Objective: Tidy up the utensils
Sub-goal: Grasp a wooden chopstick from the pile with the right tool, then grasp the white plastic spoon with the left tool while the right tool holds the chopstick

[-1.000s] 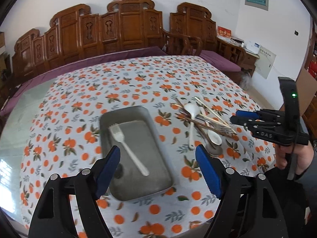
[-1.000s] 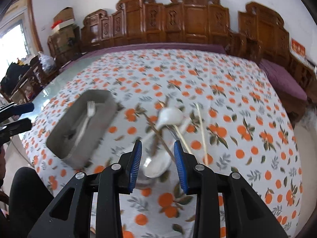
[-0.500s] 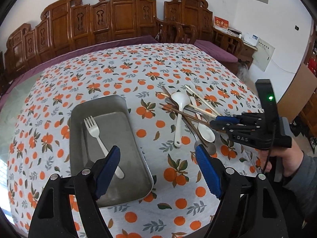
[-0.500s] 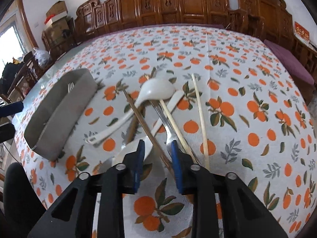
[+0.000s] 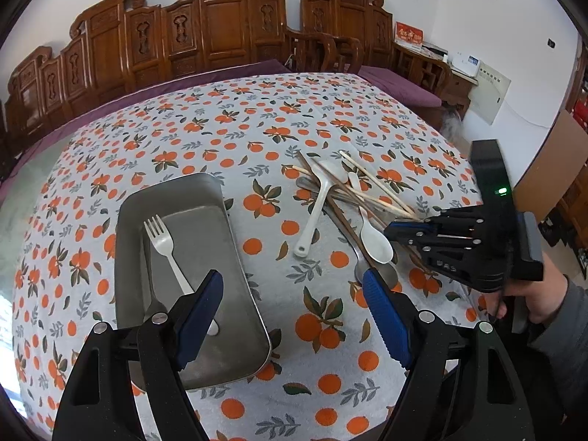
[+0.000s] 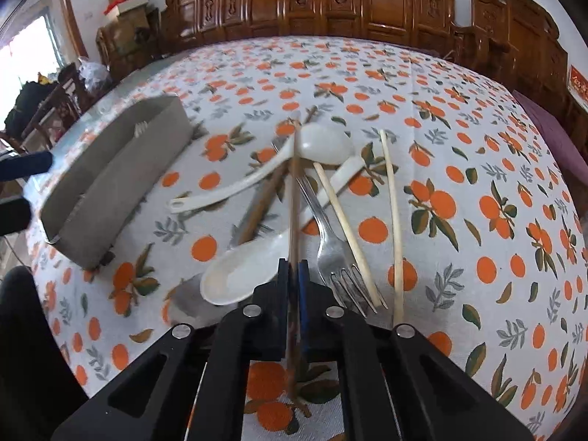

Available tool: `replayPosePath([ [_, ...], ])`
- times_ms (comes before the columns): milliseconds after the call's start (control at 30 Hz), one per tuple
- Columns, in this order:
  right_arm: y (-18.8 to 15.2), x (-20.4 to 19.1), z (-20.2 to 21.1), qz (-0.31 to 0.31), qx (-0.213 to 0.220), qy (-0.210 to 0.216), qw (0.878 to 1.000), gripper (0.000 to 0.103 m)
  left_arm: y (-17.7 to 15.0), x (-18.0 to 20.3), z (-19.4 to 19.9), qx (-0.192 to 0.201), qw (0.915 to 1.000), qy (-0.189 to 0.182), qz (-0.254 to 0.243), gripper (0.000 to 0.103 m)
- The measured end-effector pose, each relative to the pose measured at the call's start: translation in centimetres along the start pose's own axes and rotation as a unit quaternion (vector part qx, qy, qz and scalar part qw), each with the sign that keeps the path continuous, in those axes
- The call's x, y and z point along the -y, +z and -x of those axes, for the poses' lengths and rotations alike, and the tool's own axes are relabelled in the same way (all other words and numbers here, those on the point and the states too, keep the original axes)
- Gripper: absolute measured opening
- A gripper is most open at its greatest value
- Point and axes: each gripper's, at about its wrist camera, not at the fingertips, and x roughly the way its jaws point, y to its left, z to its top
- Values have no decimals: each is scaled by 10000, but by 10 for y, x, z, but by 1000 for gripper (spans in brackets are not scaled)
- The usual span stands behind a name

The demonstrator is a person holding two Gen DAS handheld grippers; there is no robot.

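A grey metal tray (image 5: 205,191) holds a white fork (image 5: 165,250); it shows at the left in the right wrist view (image 6: 110,169). A pile of utensils lies right of it: white spoons (image 6: 235,275), a metal fork (image 6: 330,250), pale chopsticks (image 6: 393,202) and dark brown chopsticks. My right gripper (image 6: 293,268) is shut on a dark brown chopstick (image 6: 294,198) at the near end of the pile; it also shows in the left wrist view (image 5: 395,228). My left gripper (image 5: 294,312) is open and empty, above the tray's near right corner.
The table has an orange-patterned cloth (image 5: 257,117). Carved wooden chairs (image 5: 220,36) line the far side. The table edge falls away at the right (image 5: 474,169). Boxes and clutter stand at the far left of the right wrist view (image 6: 125,3).
My right gripper has lowered onto the utensil pile and closed on the dark brown chopstick. My left gripper stays open and has shifted slightly over the tray.
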Motion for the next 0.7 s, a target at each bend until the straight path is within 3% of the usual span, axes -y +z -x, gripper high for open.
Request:
replayPosePath([
  [167, 3, 5, 20, -177, 334, 158, 9992, 6, 9, 4, -10, -31, 10000, 37, -43, 75],
  [400, 8, 29, 31, -570, 579, -20, 9967, 6, 32, 14, -36, -105, 9998, 7, -156, 74],
  [600, 12, 42, 27, -748, 559, -33, 9956, 6, 50, 24, -69, -299, 9991, -33, -313, 62],
  [700, 12, 45, 28, -813, 601, -7, 9949, 6, 58, 28, -86, -446, 9984, -103, -333, 50],
])
